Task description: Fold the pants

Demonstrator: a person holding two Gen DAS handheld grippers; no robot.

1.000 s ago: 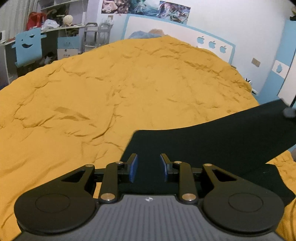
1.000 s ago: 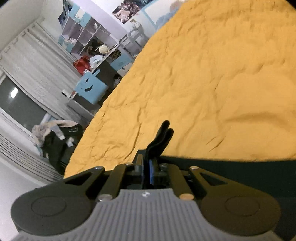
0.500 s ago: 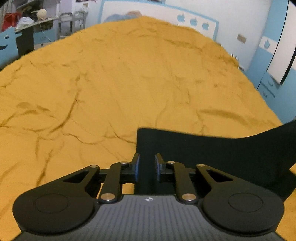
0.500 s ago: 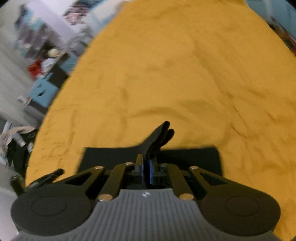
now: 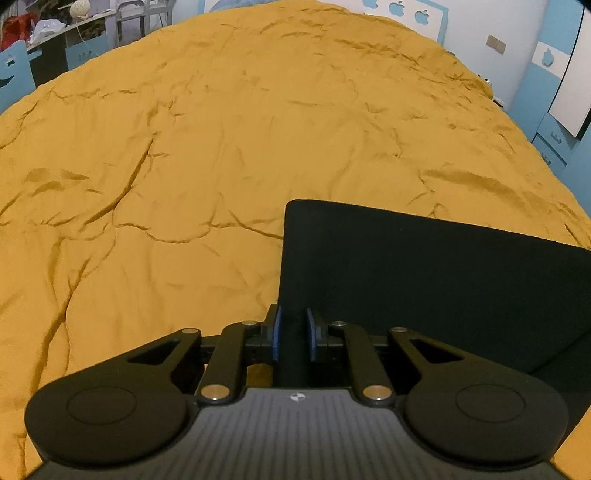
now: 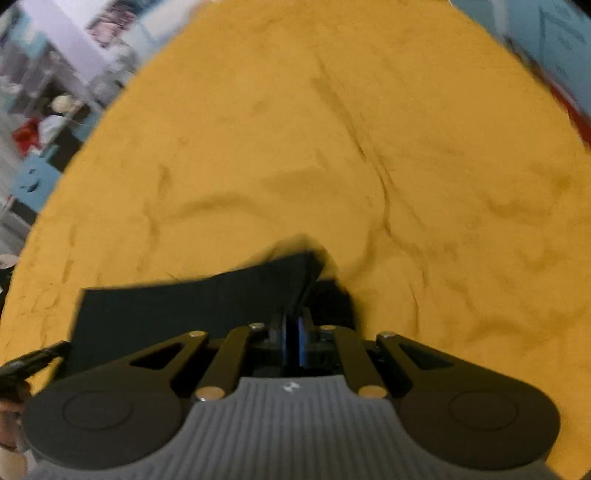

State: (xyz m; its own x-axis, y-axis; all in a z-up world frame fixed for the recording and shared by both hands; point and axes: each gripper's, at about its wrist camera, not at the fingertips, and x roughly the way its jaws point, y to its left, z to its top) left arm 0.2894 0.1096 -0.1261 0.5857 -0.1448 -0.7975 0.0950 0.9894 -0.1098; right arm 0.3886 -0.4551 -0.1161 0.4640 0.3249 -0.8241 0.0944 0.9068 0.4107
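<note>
Pants [image 5: 424, 280] on yellow bedspread [image 5: 221, 147], both tongs apparently pinching black fabric

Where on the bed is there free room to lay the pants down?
The yellow bedspread is bare from the black pants' far edge up to the headboard, and left toward the shelves. It is crowded only close in, where the pants lie.

A wrinkled mustard-yellow bedspread [image 5: 229, 155] covers the bed; behind it a white and blue headboard [image 5: 402, 11] with apple cut-outs; a blue chair back [image 5: 11, 77] with a smiling face at left; cluttered shelves [image 6: 44, 118], blurred, perhaps holding a red bag.
</note>
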